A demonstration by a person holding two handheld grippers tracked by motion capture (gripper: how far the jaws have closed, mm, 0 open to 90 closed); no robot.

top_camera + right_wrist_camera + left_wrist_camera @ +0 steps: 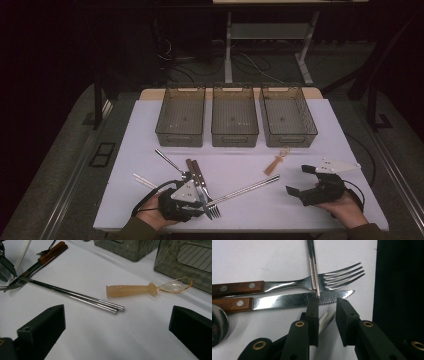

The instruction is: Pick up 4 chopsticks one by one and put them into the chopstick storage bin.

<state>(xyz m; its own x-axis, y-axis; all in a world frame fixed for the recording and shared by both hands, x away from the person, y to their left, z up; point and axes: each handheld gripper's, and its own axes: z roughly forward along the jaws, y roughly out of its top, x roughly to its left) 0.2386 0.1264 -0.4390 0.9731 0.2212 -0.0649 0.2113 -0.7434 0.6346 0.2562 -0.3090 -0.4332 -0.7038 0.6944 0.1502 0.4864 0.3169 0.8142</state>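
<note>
A white table (310, 130) carries three clear bins (234, 121) in a row along its far side. Nearer the person lies a small heap of cutlery. The left gripper (327, 308) is down over it, jaws a little apart and holding nothing, their tips just above the serrated knife (287, 302). Beside the knife lies the wooden-handled fork (287, 285), and the metal chopsticks (313, 270) cross over the fork's neck. The right gripper (299, 181) rests well apart at the table's right, jaws wide open and empty. Between the bins and that gripper sits a small orange spoon (140, 289).
</note>
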